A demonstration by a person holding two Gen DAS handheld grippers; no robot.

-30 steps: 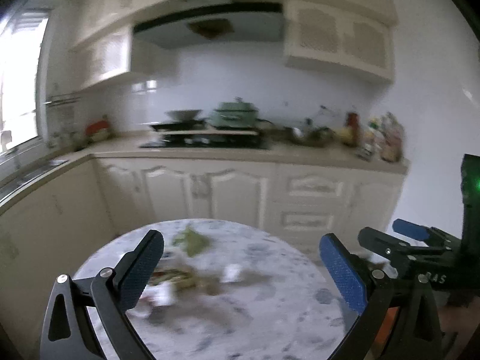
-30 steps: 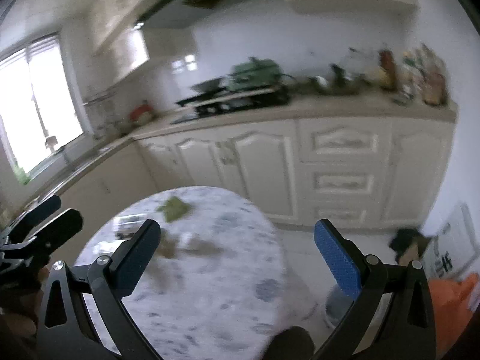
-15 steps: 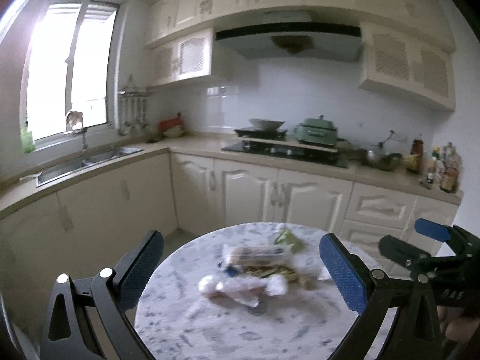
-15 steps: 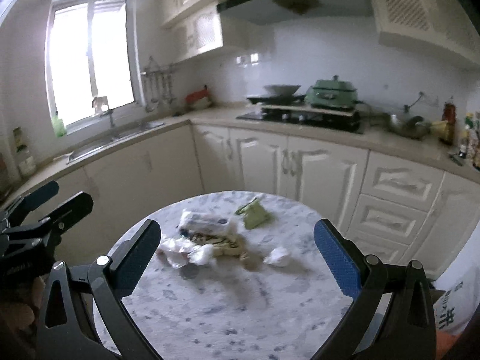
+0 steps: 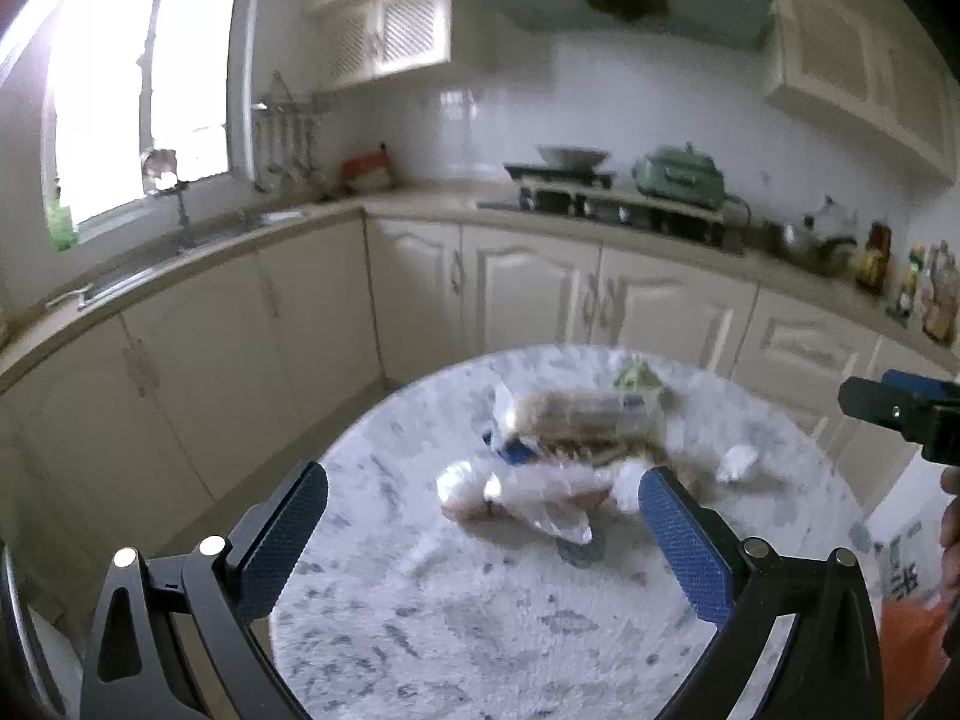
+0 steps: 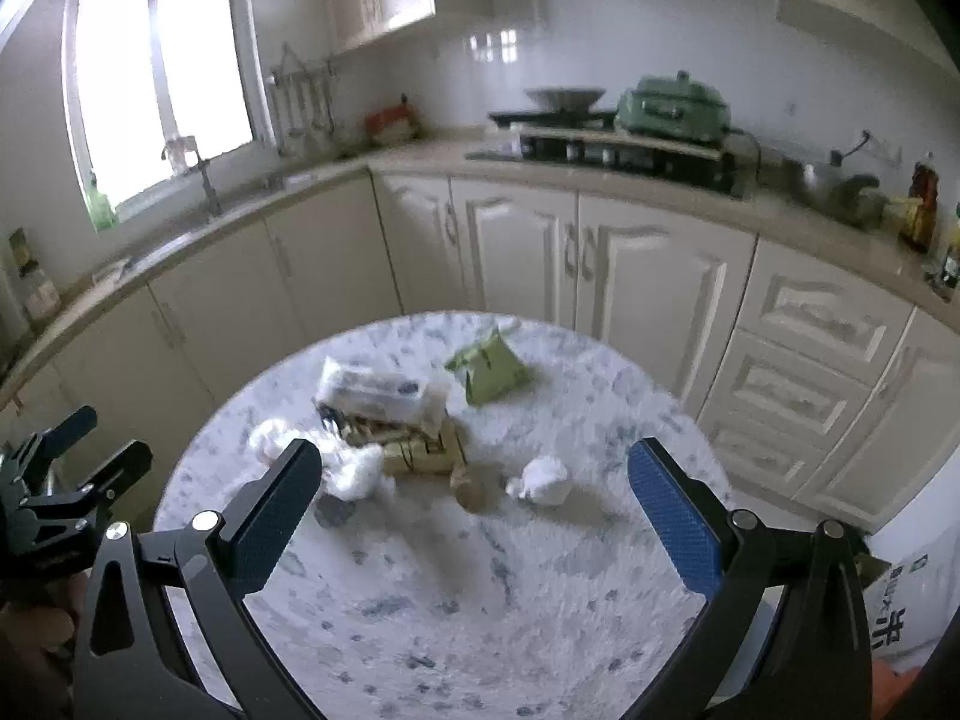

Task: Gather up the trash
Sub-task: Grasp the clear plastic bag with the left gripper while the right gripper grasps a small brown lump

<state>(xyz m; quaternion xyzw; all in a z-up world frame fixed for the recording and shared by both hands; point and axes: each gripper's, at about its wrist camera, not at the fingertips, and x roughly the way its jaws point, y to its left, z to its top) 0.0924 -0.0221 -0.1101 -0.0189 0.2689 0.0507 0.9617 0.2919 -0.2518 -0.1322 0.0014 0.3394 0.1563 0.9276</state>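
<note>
A heap of trash lies on a round marble table (image 6: 456, 588): a clear wrapper with printed contents (image 6: 378, 390), a green packet (image 6: 489, 366), crumpled white plastic (image 6: 354, 471), a beige carton (image 6: 420, 450) and a white paper ball (image 6: 540, 480). In the left wrist view the same wrapper (image 5: 582, 414), clear plastic (image 5: 522, 498) and paper ball (image 5: 738, 462) show. My left gripper (image 5: 480, 534) hovers open in front of the heap, holding nothing. My right gripper (image 6: 474, 516) is open too, above the table's near half. Each gripper shows at the other view's edge.
Cream kitchen cabinets (image 6: 540, 252) curve behind the table, with a stove and green pot (image 6: 672, 108), a sink under the window (image 6: 162, 84), and bottles on the counter at right. A white bag with print (image 6: 906, 606) and something orange (image 5: 912, 648) sit low on the right.
Both views have swung left and steadied on the table, and the trash heap has grown nearer and more central between the fingers. Both grippers stay open.
</note>
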